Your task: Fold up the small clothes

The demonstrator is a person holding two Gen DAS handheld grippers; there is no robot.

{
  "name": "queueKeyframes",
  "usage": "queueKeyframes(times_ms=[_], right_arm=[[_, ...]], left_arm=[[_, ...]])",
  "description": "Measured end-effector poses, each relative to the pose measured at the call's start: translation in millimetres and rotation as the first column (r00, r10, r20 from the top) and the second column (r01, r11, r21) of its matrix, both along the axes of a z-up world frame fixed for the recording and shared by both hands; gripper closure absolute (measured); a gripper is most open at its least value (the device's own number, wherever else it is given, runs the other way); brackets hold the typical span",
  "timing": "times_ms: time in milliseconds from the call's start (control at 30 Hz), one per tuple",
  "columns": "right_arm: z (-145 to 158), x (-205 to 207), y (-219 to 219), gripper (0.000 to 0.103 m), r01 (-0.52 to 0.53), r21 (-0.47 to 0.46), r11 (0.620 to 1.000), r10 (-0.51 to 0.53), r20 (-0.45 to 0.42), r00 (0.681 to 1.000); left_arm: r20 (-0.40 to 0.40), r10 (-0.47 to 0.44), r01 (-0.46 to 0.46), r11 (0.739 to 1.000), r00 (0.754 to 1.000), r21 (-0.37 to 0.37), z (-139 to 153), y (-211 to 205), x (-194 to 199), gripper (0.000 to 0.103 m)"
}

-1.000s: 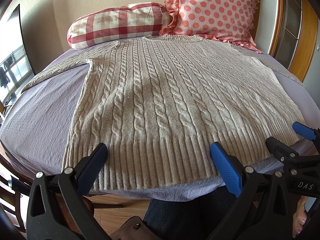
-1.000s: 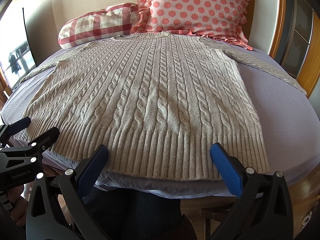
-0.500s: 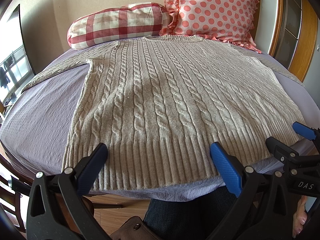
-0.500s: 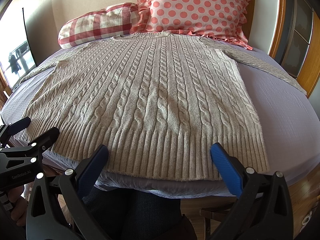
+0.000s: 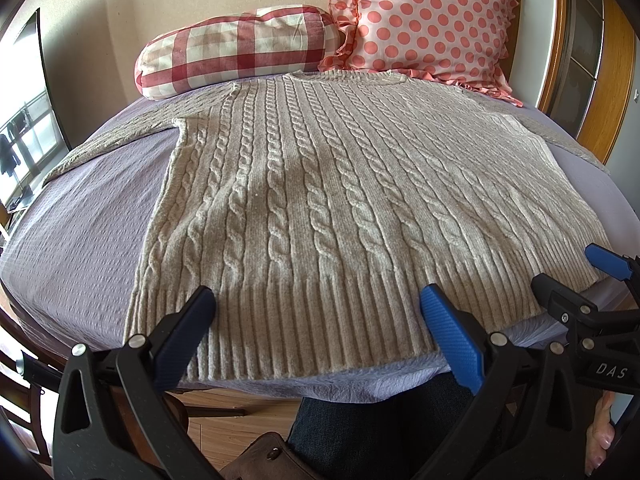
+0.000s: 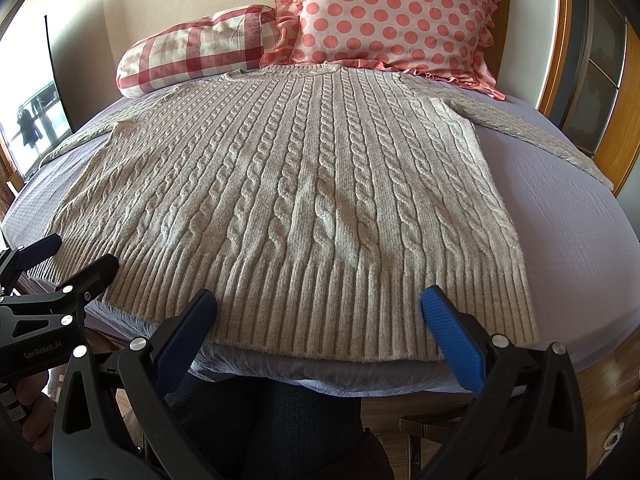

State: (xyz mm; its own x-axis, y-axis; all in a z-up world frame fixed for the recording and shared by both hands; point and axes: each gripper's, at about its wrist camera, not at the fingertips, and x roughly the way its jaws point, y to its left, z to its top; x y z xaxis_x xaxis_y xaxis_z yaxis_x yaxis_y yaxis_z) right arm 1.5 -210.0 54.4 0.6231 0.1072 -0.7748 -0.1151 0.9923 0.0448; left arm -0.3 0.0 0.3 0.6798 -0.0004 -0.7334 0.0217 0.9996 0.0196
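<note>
A beige cable-knit sweater (image 5: 340, 208) lay spread flat, front up, on a bed covered with a lavender sheet (image 5: 88, 220). Its ribbed hem (image 6: 320, 304) ran along the near edge of the mattress, and its neckline reached the pillows at the far end. Both sleeves stretched outward: one sleeve (image 6: 532, 136) angled toward the wooden frame on the right, the other trailed off to the left.

The left gripper (image 5: 318, 316) hovered over the near left part of the hem, its blue-padded fingers (image 5: 448, 336) spread wide and holding nothing. The right gripper (image 6: 318, 316) hung over the near right part of the hem, also spread wide and empty. Each gripper showed at the edge of the other's view, so they sat side by side, apart from each other.

At the head of the bed, a red-and-cream checked bolster pillow (image 5: 240, 52) rested just beside a pink pillow with coral dots and a ruffled edge (image 5: 432, 20); the sweater's collar touched or nearly touched both. A pale wall rose behind them. A bright window (image 6: 36, 128) showed at far left, and a wooden frame (image 5: 616, 72) curved along the right side. Below the mattress edge, the person's dark-trousered legs (image 6: 272, 424) and wood flooring (image 5: 232, 436) were visible. Nothing lay on top of the sweater.
</note>
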Motion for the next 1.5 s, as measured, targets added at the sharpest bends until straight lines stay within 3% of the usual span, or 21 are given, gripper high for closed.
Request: queueKeyframes(times_ms=[633, 867, 1000, 1100, 1233, 1267, 1300, 1333, 1367, 1400, 1500], right_arm=[[1, 0, 0, 0.001, -0.001, 0.0, 1.0, 0.001, 0.0, 1.0], [0, 5, -5, 0.001, -0.049, 0.027, 0.998, 0.048, 0.036, 0.998], [14, 24, -56, 0.001, -0.065, 0.237, 0.969, 0.055, 0.051, 0.997], [30, 55, -130, 0.001, 0.077, 0.342, 0.937, -0.098, 0.044, 0.994], [34, 97, -247, 0.001, 0.331, 0.464, 0.821, -0.369, -0.011, 0.929], [33, 106, -273, 0.008, 0.387, 0.488, 0.782, -0.427, -0.032, 0.904], [30, 116, -305, 0.02, 0.452, 0.511, 0.731, -0.494, -0.059, 0.867], [25, 126, -334, 0.026, 0.511, 0.527, 0.679, -0.555, -0.088, 0.827], [22, 132, -349, 0.035, 0.544, 0.53, 0.651, -0.586, -0.105, 0.804], [15, 141, -375, 0.042, 0.602, 0.536, 0.592, -0.64, -0.141, 0.755], [-4, 153, -426, 0.05, 0.698, 0.568, 0.436, -0.732, -0.228, 0.642]], left_arm=[[0.001, -0.001, 0.001, 1.0, 1.0, 0.001, 0, 0, 0, 0.002], [0.005, -0.009, 0.009, 1.0, 1.0, 0.001, 0, 0, 0, 0.002], [-0.019, -0.043, 0.043, 0.998, 0.999, -0.036, 7, 8, 2, 0.002], [0.011, -0.05, 0.051, 0.992, 0.999, -0.116, 19, 23, 11, 0.002], [0.116, -0.01, 0.032, 0.983, 0.993, -0.183, 37, 48, 23, 0.002], [0.146, -0.001, 0.029, 0.981, 0.989, -0.191, 40, 53, 25, 0.002], [0.178, 0.015, 0.021, 0.979, 0.984, -0.202, 43, 61, 30, 0.002], [0.192, 0.028, 0.014, 0.977, 0.981, -0.212, 44, 66, 33, 0.002], [0.2, 0.041, 0.005, 0.975, 0.979, -0.223, 45, 71, 37, 0.002], [0.2, 0.058, -0.009, 0.972, 0.978, -0.236, 46, 78, 44, 0.002], [0.182, 0.109, -0.06, 0.966, 0.977, -0.252, 46, 92, 60, 0.002]])
